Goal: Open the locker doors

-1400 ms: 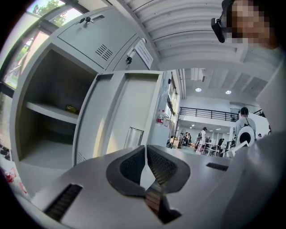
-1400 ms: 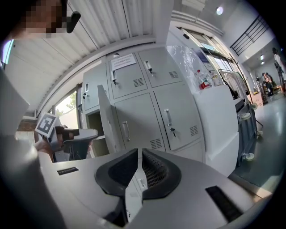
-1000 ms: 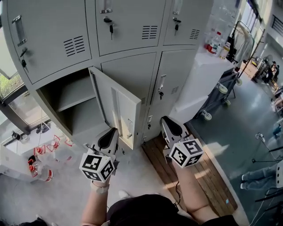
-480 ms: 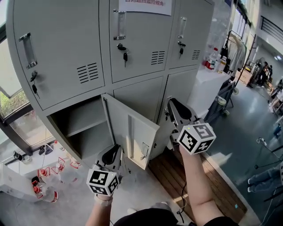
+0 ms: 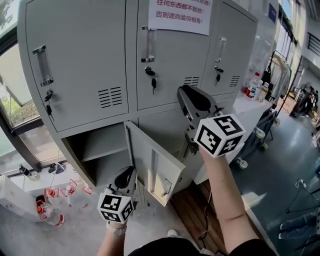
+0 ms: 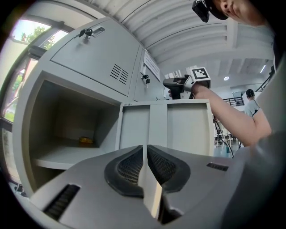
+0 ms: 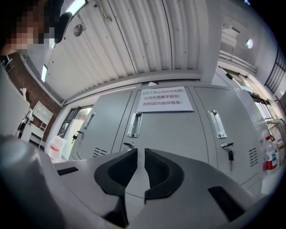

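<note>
Grey steel locker [image 5: 131, 60]: lower-left door [image 5: 156, 167] hangs open, upper middle door [image 5: 172, 65] is closed. Our left tool [image 5: 127, 172] and right tool [image 5: 186, 94] are both pinched together, empty. Risk: with its jaws closed, the right tool may skid off the recessed handle [image 5: 148, 44] or knock the key [image 5: 153, 82].

Paper notice [image 5: 178, 14] taped up top. Bottles [image 5: 256, 86] on white counter [image 5: 245, 107] to my right, wheeled cart [image 5: 265, 125] beyond. Window [image 5: 12, 95] on my left, wood planks [image 5: 197, 210] below me.
</note>
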### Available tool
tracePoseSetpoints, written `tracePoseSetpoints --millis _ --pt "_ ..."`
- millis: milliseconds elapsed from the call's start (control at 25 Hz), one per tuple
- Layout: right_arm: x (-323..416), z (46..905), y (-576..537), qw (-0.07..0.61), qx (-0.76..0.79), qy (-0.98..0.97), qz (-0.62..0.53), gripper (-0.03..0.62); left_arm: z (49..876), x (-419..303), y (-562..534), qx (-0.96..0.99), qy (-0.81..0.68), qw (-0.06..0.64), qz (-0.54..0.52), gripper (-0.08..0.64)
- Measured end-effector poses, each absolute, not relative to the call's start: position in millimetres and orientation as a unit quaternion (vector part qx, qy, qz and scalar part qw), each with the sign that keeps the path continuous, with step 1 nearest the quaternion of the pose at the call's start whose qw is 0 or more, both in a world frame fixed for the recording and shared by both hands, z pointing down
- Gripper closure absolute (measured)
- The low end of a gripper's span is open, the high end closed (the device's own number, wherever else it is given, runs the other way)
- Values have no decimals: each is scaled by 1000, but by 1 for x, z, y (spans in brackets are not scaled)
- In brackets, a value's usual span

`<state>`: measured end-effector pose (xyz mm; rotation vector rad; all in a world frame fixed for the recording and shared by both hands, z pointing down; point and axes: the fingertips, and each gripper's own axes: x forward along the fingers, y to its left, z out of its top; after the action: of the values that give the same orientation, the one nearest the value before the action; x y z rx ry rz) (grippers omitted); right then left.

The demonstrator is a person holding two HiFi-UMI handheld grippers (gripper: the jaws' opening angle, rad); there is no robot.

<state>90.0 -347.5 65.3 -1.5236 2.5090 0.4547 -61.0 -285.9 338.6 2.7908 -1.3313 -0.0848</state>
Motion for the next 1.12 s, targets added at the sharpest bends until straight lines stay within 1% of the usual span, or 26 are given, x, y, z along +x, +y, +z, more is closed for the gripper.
tracePoseSetpoints --millis 240,440,560,880,1120 --pt "49 19 -372 106 -456 866 174 494 332 -76 -295 881 -471 20 -28 528" --pt "14 -4 -389 101 -422 881 187 442 328 -93 -300 864 -503 17 -35 528" --pt "2 -9 -400 97 -415 886 183 425 329 -99 -301 856 -516 19 -37 528" --pt "-13 -20 -410 95 -406 893 170 420 335 -112 -297 843 -537 25 -36 528" --pt "-19 -20 -412 110 -403 896 154 420 340 -123 -293 836 -547 28 -31 528"
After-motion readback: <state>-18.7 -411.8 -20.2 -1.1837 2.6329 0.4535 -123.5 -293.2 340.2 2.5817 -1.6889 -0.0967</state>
